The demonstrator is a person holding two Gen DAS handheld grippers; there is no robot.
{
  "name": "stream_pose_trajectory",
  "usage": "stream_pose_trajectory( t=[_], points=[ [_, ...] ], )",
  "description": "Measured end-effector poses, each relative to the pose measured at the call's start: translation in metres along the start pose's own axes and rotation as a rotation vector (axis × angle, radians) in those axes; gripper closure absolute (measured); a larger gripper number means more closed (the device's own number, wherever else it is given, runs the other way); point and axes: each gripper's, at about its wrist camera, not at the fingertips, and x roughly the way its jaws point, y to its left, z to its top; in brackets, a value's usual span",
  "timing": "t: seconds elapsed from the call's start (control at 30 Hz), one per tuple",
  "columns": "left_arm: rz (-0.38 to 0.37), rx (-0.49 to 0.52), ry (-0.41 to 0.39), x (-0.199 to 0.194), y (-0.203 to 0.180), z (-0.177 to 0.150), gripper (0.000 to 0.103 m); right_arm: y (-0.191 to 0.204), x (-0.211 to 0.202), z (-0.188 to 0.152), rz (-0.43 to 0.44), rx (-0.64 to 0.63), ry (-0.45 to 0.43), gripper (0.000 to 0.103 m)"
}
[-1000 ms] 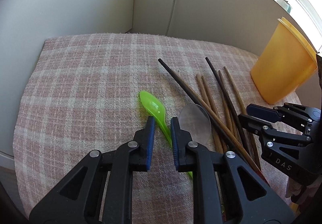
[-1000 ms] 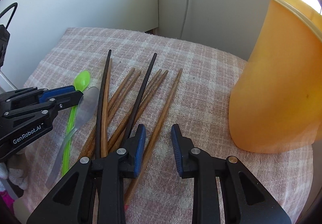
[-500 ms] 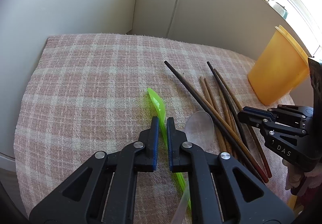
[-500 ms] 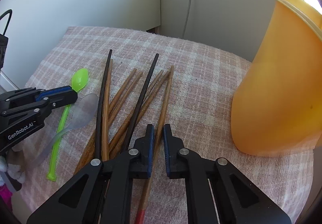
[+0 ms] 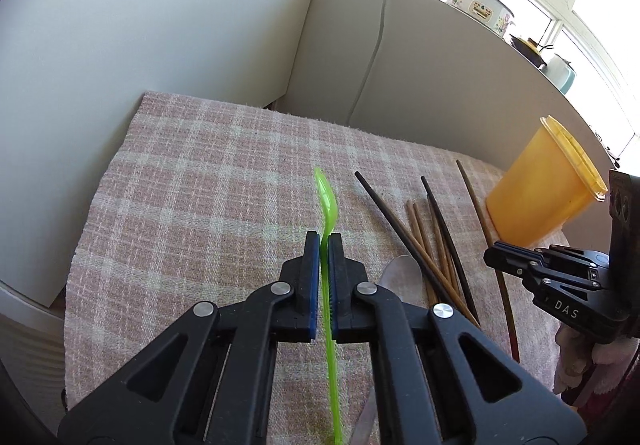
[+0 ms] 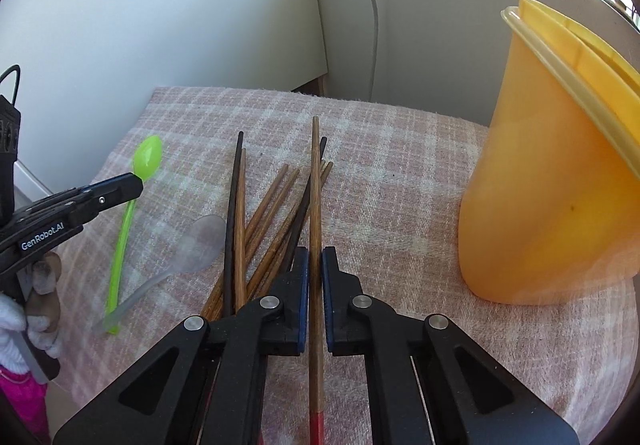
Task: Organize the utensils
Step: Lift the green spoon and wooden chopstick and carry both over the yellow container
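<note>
My left gripper (image 5: 324, 239) is shut on the neck of a green plastic spoon (image 5: 327, 201), held edge-on with its bowl pointing away. The right wrist view shows the same spoon (image 6: 147, 161) and left gripper (image 6: 134, 185) at the cloth's left side. My right gripper (image 6: 315, 251) is shut on a brown wooden chopstick with a red end (image 6: 316, 181), which runs straight ahead between its pads. In the left wrist view the right gripper (image 5: 492, 255) sits at the right. The other chopsticks (image 6: 260, 225) lie fanned on the cloth beside a clear plastic spoon (image 6: 204, 241).
A tall yellow plastic container (image 6: 552, 185) stands at the right on the pink checked cloth (image 5: 192, 205). White panels and a hanging cable (image 5: 372, 57) close off the back. A gloved hand (image 6: 24, 321) holds the left gripper.
Both grippers have closed: the left on the green spoon, the right on one brown chopstick. The left gripper has pulled back and up, turning the spoon on edge. The held chopstick now points straight ahead.
</note>
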Motion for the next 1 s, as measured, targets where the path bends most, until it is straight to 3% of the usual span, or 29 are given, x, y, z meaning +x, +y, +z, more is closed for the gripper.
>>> stream_pose_trajectory(
  t=[0.23, 0.57, 1.0],
  points=[
    [-0.013, 0.018, -0.083, -0.046, 0.02, 0.021, 0.102, 0.0, -0.025, 0.0, 0.008, 0.005, -0.071, 0.098],
    [-0.071, 0.066, -0.164, -0.105, 0.013, 0.033, 0.102, -0.004, -0.067, -0.009, 0.054, 0.017, -0.185, 0.098],
    [-0.165, 0.149, -0.273, -0.141, 0.011, 0.062, 0.102, -0.021, -0.131, -0.015, 0.078, 0.07, -0.377, 0.098]
  ],
)
